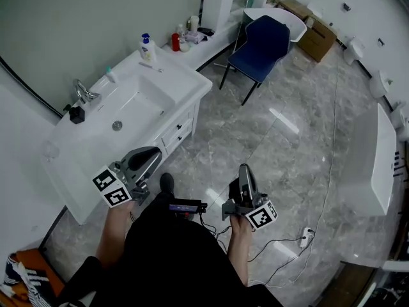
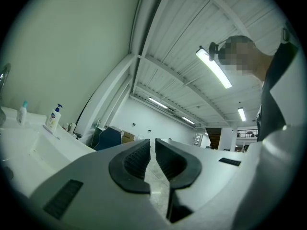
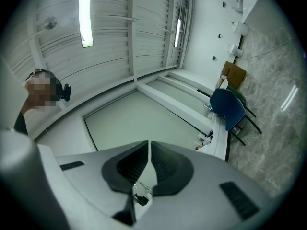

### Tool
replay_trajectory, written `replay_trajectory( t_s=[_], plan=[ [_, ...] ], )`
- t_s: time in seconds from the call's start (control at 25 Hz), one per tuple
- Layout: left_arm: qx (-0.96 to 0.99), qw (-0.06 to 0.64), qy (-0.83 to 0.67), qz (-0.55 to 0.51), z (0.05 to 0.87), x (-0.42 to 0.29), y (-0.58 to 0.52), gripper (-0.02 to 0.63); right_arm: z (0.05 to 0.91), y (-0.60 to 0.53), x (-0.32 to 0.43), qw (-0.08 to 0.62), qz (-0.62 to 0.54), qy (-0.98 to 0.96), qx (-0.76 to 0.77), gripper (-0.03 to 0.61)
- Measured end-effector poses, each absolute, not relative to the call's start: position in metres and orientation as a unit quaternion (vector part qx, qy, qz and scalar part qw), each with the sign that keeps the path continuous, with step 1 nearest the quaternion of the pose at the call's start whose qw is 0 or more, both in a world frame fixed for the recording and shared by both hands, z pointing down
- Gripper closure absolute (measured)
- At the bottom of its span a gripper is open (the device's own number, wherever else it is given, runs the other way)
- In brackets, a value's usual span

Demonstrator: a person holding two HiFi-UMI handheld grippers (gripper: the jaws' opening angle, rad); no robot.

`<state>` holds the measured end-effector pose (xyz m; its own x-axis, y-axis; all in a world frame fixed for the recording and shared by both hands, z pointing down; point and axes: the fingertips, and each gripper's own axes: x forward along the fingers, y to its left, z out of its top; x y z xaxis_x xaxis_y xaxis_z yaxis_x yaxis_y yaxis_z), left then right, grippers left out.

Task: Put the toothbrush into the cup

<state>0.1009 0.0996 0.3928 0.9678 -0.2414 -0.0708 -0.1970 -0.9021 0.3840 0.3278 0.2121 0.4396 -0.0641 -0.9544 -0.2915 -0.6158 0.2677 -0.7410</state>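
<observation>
Both grippers are held at waist height in front of the white vanity (image 1: 96, 171), away from anything on it. My left gripper (image 1: 153, 153) is shut and empty, its jaws (image 2: 153, 143) pointing up past the counter. My right gripper (image 1: 245, 169) is also shut and holds nothing, aimed at the ceiling and far wall (image 3: 149, 145). A thin white stick, perhaps the toothbrush (image 1: 147, 65), lies on the counter beside a soap pump bottle (image 1: 147, 47) and shows as a toothbrush-like sliver (image 2: 52, 131) in the left gripper view. A faint clear cup shape (image 1: 50, 150) stands on the counter's near left corner.
The sink basin (image 1: 128, 107) has a chrome tap (image 1: 83, 91) and a black object (image 1: 77, 114) beside it. Bottles (image 1: 182, 38) crowd the counter's far end. A blue chair (image 1: 259, 50) stands beyond; cables and a power strip (image 1: 305, 238) lie on the marble floor.
</observation>
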Motion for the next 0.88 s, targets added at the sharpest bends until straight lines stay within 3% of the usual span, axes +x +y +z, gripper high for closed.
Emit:
replay_trajectory(
  t_s=[0.88],
  plan=[
    [0.969,0.193,-0.137,-0.074,0.421,0.092,-0.096,0.572,0.413,0.008,0.291,0.280,-0.239,0.754,-0.543,0.528]
  ],
)
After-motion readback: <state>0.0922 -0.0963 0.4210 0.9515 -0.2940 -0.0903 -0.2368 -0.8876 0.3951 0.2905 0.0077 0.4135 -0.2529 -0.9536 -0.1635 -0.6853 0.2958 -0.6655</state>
